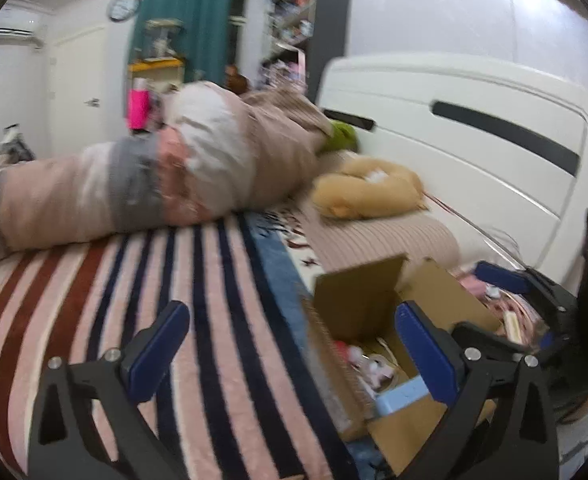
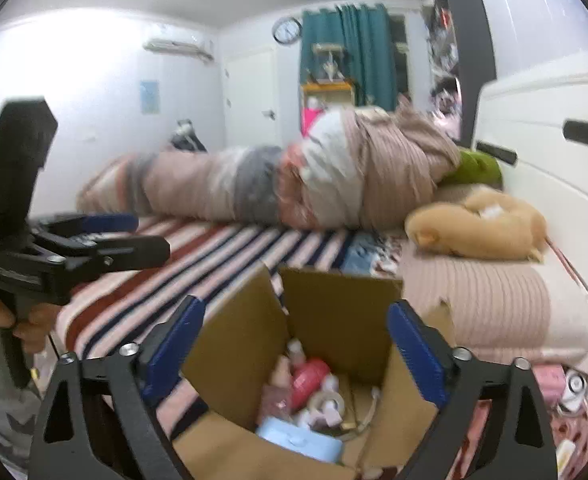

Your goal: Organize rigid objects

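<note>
An open cardboard box [image 2: 334, 316] stands on the striped bed; it also shows in the left wrist view [image 1: 358, 300]. Inside lie a light blue case [image 2: 300, 440], a pink bottle [image 2: 310, 378], a tape roll [image 2: 328, 402] and other small items. My right gripper [image 2: 294, 344] is open and empty, above the box opening. My left gripper [image 1: 289, 344] is open and empty over the striped blanket [image 1: 153, 300], left of the box. The left gripper also shows at the left of the right wrist view [image 2: 125, 236].
A rolled quilt [image 1: 153, 176] lies across the bed. A tan plush [image 1: 368, 192] and a green cushion [image 1: 342, 136] lie by the white headboard [image 1: 474, 140]. Small items [image 2: 566, 388] lie right of the box. A beige pillow [image 2: 486, 300] sits behind it.
</note>
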